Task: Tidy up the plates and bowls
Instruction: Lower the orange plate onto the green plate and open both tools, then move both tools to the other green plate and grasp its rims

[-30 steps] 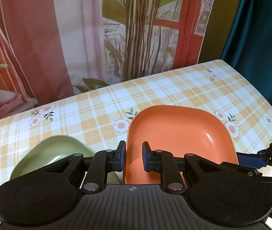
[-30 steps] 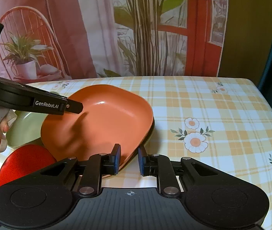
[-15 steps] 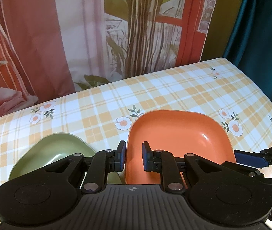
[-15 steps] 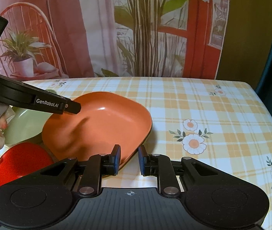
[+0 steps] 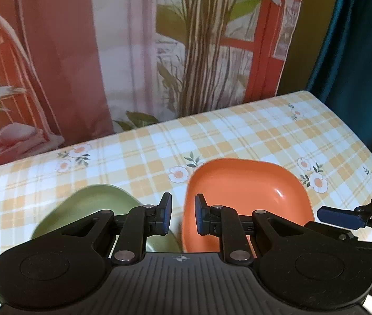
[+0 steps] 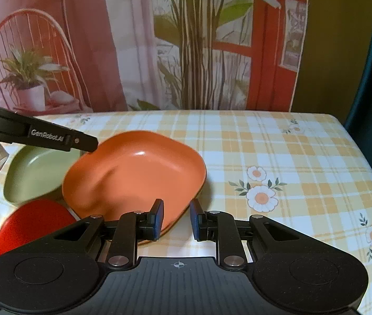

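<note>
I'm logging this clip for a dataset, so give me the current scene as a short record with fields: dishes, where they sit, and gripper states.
surface: table with yellow plaid floral cloth
orange plate: on the cloth, near the middle
green bowl: left of the orange plate
red plate: nearest dish, in front of the green bowl, partly hidden
left gripper: jaws apart, holding nothing
right gripper: jaws apart, holding nothing, at the orange plate's near edge
stacking: none visible

Orange squarish plate [image 6: 133, 176] near table [image 6: 277, 147] centre, seemingly tilted; green bowl [image 6: 36, 173] just beside it toward left edge; red plate [image 6: 33, 220] flat, near front-left corner.
</note>
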{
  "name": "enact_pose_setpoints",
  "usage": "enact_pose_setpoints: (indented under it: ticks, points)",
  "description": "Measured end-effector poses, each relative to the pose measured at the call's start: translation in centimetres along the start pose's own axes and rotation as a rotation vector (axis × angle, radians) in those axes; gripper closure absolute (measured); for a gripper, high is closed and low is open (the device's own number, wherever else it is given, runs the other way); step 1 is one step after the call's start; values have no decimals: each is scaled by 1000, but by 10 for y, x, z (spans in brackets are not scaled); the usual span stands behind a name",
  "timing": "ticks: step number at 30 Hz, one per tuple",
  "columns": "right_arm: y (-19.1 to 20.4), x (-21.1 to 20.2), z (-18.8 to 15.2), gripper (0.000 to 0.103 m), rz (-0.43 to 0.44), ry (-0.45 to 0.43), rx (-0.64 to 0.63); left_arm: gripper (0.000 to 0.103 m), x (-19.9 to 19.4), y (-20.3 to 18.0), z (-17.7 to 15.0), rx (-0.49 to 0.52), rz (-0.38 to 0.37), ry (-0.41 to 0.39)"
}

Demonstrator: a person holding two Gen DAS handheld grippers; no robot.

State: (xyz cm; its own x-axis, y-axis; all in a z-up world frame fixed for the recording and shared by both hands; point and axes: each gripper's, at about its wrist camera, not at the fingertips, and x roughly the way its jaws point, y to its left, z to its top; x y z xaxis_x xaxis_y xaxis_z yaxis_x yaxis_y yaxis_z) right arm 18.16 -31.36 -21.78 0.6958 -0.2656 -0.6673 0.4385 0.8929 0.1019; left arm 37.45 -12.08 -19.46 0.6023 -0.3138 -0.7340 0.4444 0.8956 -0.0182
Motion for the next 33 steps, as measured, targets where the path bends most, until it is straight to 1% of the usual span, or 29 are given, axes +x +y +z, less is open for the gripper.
enact_pose_setpoints:
  ticks: [10, 16, 19, 23, 27, 33]
  points:
    - [9, -19, 20, 81, 51, -39, -21, 83, -42, 34, -4, -55, 70, -54]
    - [19, -23, 33, 80, 86, -48, -58, 83, -69, 69, -23, -132, 119, -92]
    - [26, -23, 41, 80, 105, -50, -84, 83, -81, 84, -35, -136, 142, -105]
    - [37, -18, 49, 80, 137, -44, -128, 83, -97, 102, -50, -143, 159, -100]
    - [45, -11, 59, 80, 177, -22, -120, 83, -108, 117, -59, -154, 185, -96]
    - [64, 1, 74, 80, 198, -9, -177, 83, -114, 130, -66, -214, 209, -107]
